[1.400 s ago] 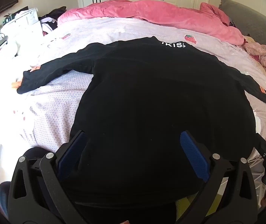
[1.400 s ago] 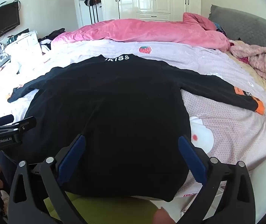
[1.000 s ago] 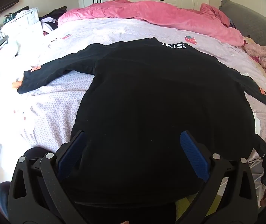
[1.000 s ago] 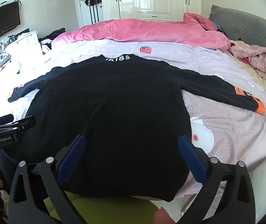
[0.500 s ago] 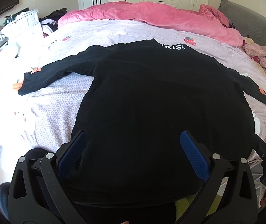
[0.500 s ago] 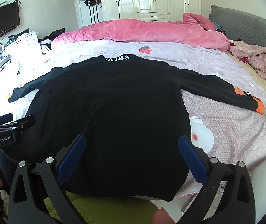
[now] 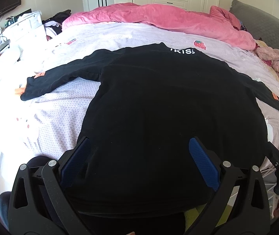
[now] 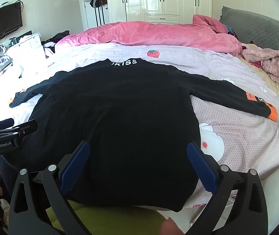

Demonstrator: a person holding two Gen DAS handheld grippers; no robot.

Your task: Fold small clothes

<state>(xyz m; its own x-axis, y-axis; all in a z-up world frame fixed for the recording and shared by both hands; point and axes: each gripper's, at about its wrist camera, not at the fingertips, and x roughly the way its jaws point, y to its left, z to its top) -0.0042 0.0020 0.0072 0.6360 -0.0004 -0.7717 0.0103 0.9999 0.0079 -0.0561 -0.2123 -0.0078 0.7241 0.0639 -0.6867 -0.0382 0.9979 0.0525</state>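
Black long-sleeved cotton top [image 7: 159, 101] spread flat on lilac-sheeted bed [image 7: 65, 105]; left hand-held gripper [image 7: 139, 152] and right hand-held gripper [image 8: 138, 152] both gape wide above hem.

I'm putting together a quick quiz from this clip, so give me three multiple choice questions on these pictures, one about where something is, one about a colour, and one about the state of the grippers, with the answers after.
1. Where does the pink quilt lie relative to the black top?
A. On the bed beyond the top's collar
B. Folded on top of it
C. On the floor under the hem

2. What colour are the cuffs of the black top?
A. Green
B. Orange
C. White

3. How do the left gripper and right gripper stand?
A. Both shut on the hem
B. Left shut, right open
C. Both open, holding nothing

Answers: 1 A, the quilt is heaped across the far side of the bed, past the collar lettering. 2 B, an orange band ends each sleeve. 3 C, in each wrist view the blue pads stand wide apart with the top spread flat between them, unpinched.
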